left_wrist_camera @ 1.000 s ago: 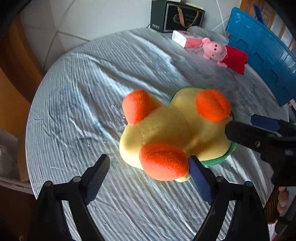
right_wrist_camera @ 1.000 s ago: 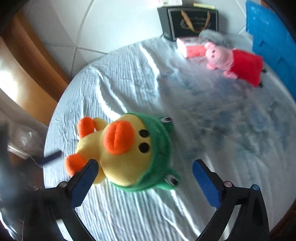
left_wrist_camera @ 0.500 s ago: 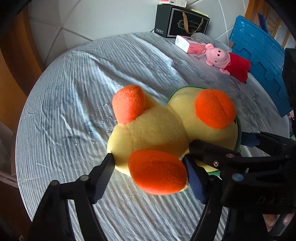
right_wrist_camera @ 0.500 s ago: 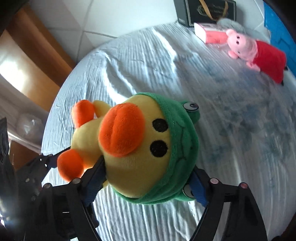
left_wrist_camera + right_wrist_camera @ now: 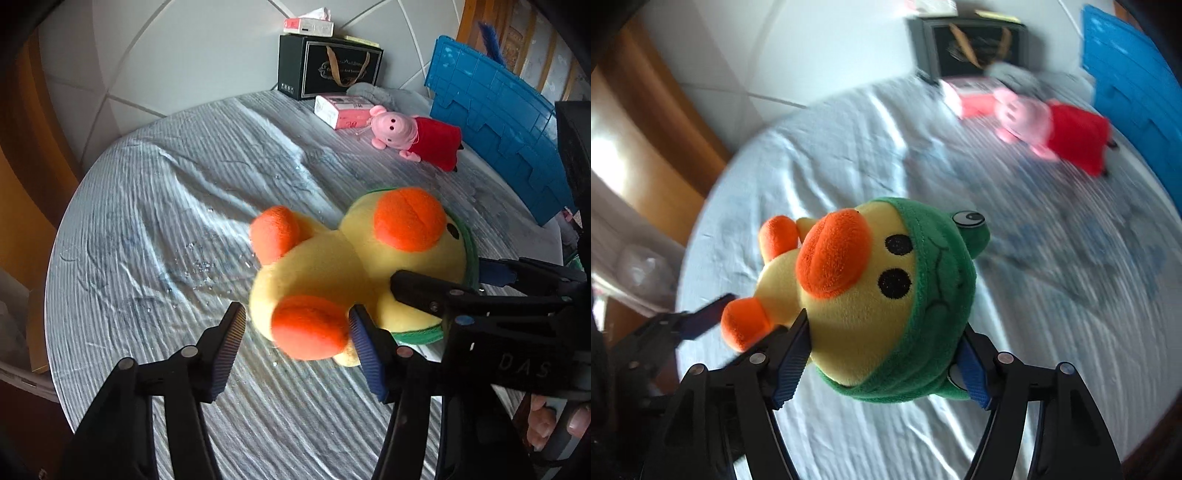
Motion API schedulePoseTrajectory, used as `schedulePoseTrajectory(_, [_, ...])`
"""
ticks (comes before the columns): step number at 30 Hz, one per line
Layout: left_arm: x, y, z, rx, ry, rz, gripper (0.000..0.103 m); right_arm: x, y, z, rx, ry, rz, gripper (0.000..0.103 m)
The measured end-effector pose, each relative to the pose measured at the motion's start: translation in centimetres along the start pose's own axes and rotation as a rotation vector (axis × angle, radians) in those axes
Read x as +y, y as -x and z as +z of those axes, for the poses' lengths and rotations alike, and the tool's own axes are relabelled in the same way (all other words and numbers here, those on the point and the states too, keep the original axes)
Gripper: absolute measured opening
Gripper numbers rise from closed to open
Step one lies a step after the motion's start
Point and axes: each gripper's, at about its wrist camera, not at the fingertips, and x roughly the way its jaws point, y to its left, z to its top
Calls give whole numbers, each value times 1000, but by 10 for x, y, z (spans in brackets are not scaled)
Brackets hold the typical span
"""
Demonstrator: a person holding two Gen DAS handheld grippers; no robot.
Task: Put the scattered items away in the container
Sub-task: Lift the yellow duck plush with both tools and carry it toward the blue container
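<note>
Closing further since the earlier frame, left gripper (image 5: 295, 332) pinching duck plush (image 5: 354, 273) foot, right gripper (image 5: 882, 365) squeezing its head, above striped round table (image 5: 177, 206), blue crate (image 5: 495, 122) behind.

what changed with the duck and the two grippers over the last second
Both grippers closed in on the duck plush: the right gripper now clamps its hooded head, the left gripper is closing around an orange foot, and the toy looks to be lifting. The pig plush, pink box and blue crate stayed put.
</note>
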Motion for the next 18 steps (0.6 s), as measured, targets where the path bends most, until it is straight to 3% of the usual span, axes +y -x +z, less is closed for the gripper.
schedulePoseTrajectory(2, [3,-17,-9,63,20,-20,70,-16,-11,-9,49,-27,25,72])
schedulePoseTrajectory(4, [0,-32,-16,102,34,-55,73,-30,-19,-18,75,-59,54,73])
schedulePoseTrajectory(7, [-13,-41,-21,110,3,-62,80,-40,-26,-26,83,-69,64,79])
schedulePoseTrajectory(8, [-16,-44,-21,108,-6,-57,89,-40,-26,-26,82,-65,71,81])
schedulePoseTrajectory(9, [-18,-49,-21,110,-12,-59,92,-40,-27,-26,79,-60,77,82])
schedulePoseTrajectory(13, [-20,-61,-18,91,-6,-106,91,-41,-31,-21,61,-25,64,82])
schedulePoseTrajectory(18, [-21,-54,-16,47,-16,-124,78,-33,-23,-21,12,27,60,73])
